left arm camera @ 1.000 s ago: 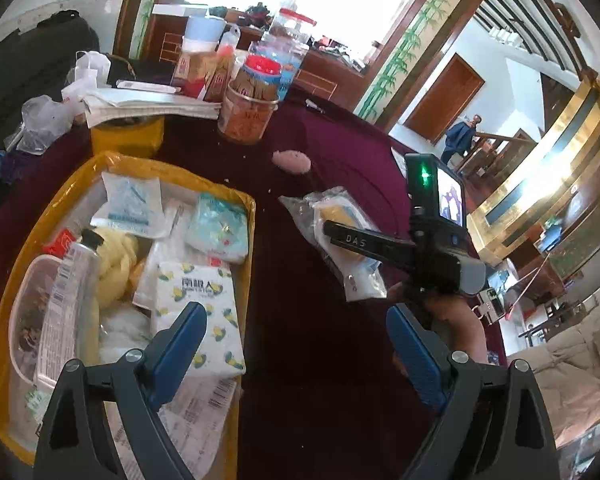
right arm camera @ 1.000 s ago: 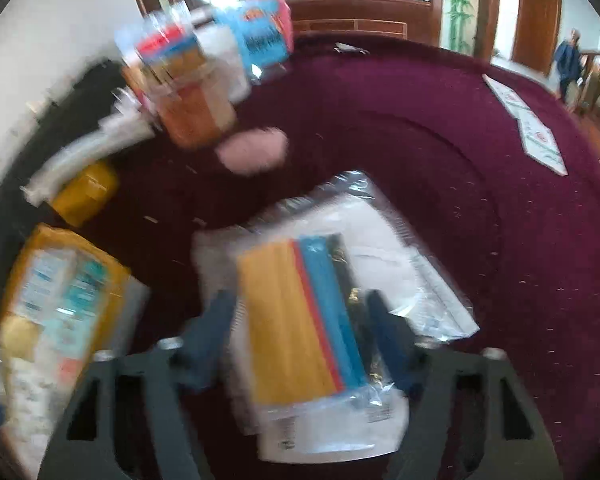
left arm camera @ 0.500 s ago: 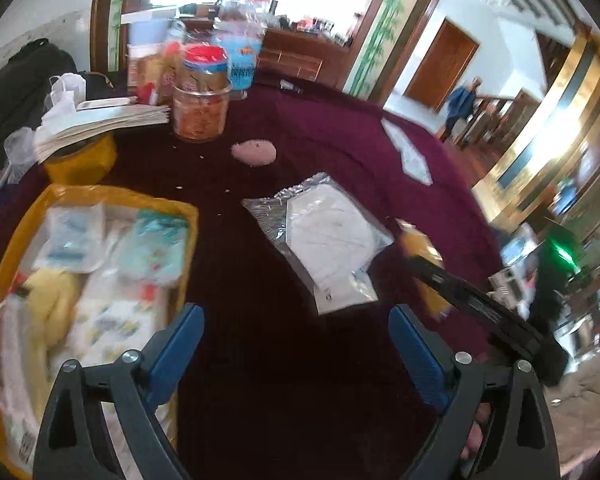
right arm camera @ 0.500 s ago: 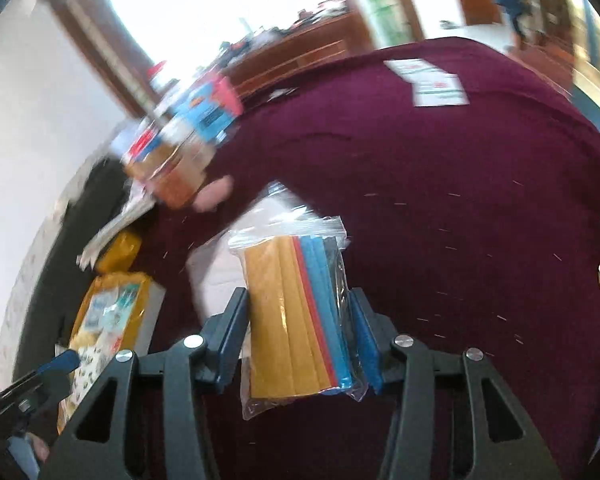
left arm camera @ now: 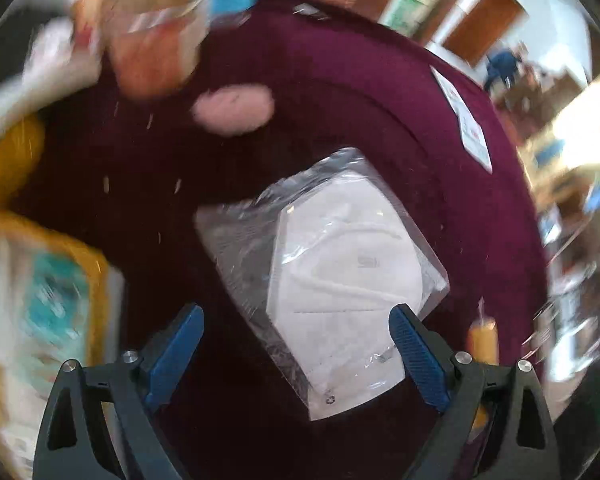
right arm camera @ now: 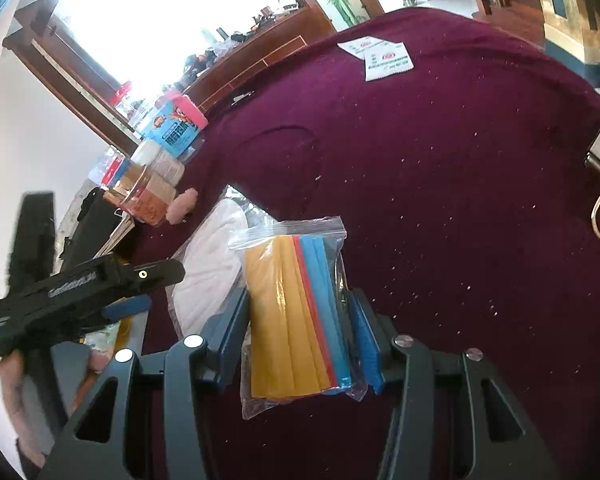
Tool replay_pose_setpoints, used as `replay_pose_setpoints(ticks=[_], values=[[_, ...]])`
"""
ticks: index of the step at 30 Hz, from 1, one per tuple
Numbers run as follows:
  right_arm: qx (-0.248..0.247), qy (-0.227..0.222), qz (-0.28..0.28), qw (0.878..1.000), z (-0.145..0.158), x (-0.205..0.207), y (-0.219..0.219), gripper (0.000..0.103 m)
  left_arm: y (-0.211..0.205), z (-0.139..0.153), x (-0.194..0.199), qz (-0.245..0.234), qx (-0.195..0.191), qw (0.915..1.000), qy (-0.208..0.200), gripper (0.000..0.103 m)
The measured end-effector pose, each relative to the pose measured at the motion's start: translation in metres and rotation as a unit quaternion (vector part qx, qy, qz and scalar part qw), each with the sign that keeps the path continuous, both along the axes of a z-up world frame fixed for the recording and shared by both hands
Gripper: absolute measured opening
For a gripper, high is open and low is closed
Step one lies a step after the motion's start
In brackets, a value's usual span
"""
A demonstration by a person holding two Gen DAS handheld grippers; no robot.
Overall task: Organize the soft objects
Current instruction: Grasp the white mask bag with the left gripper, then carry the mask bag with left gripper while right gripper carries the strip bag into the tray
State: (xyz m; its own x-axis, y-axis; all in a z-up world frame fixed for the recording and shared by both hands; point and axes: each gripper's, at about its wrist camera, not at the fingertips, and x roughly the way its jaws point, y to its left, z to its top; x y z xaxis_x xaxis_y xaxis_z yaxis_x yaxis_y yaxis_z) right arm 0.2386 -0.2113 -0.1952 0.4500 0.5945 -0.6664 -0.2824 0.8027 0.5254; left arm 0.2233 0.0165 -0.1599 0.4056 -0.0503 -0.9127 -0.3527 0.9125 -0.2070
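One bagged mask, one cloth packet, one pink puff, two cards.

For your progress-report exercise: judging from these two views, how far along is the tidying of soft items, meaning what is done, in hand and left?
Done: several soft packets lie in the yellow tray. In hand: the right hand-held gripper is clamped on a zip bag of coloured cloths, lifted off the table; the left hand-held gripper hangs open over the bagged white mask. Left: that mask and the pink soft item lie on the maroon tablecloth.

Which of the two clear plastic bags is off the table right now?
The bag of coloured sheets, gripped in the right gripper. The bag holding the white mask lies flat on the tablecloth.
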Motion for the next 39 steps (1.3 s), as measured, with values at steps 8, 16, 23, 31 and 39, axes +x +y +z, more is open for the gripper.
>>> replay_pose_setpoints(ticks=[8, 16, 23, 31, 39], values=[[-0.002, -0.001, 0.001, 1.0, 0.0, -0.001, 0.0, 0.049, 0.028, -0.025, -0.003, 0.057, -0.106, 0.9928, 0.004, 0.093], [-0.015, 0.016, 0.009, 1.0, -0.009, 0.001, 0.006, 0.049, 0.035, -0.024, -0.011, 0.088, -0.064, 0.9941, -0.004, 0.007], [-0.012, 0.014, 0.019, 1.0, -0.01, 0.001, 0.009, 0.049, 0.053, -0.025, -0.024, 0.081, -0.114, 0.9901, -0.015, 0.0], [-0.004, -0.028, 0.023, 0.999, 0.0, -0.007, 0.011, 0.049, 0.042, 0.018, -0.084, 0.027, -0.158, 0.9848, -0.069, 0.0], [-0.009, -0.06, 0.016, 0.998, 0.019, -0.038, 0.005, 0.049, 0.043, 0.042, -0.161, 0.013, -0.175, 0.9765, -0.125, 0.0]])
